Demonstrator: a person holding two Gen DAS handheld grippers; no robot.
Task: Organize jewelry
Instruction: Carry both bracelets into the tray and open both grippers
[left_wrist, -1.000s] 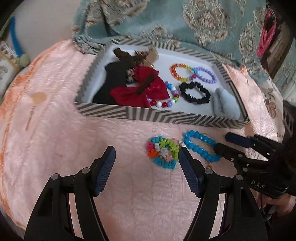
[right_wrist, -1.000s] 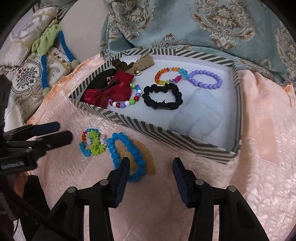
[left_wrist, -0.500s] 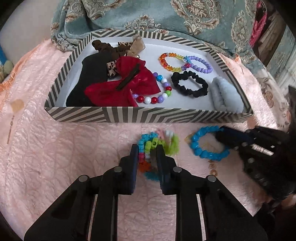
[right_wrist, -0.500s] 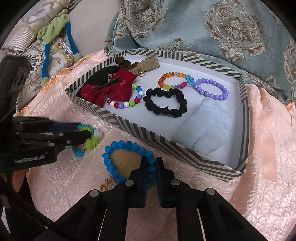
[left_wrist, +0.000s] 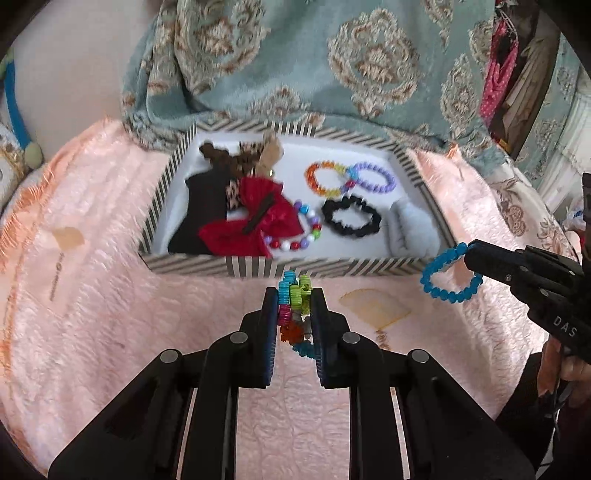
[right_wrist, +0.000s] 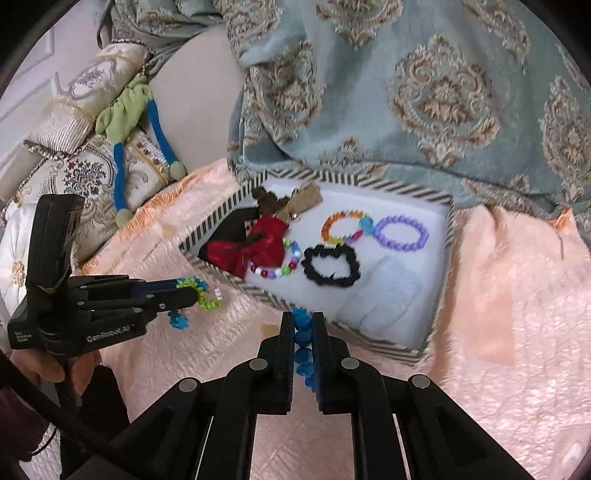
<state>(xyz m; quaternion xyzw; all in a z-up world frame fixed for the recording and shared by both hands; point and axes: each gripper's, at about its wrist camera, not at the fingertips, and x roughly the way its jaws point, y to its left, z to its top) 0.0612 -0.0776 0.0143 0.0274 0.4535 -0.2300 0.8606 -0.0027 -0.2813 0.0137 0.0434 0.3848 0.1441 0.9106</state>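
My left gripper is shut on a multicolour bead bracelet and holds it above the pink cloth, just in front of the striped box. My right gripper is shut on a blue bead bracelet, also lifted, near the box's front wall. In the left wrist view the blue bracelet hangs from the right gripper at the right. In the right wrist view the multicolour bracelet hangs from the left gripper at the left.
The box holds a red bow, a black cloth, a brown bow, several bead bracelets, a black scrunchie and a pale scrunchie. A teal patterned blanket lies behind the box. Pillows lie far left.
Both grippers closed on their bracelets half a second ago and have since lifted them off the pink cloth. Both views have pulled back and up from the box.
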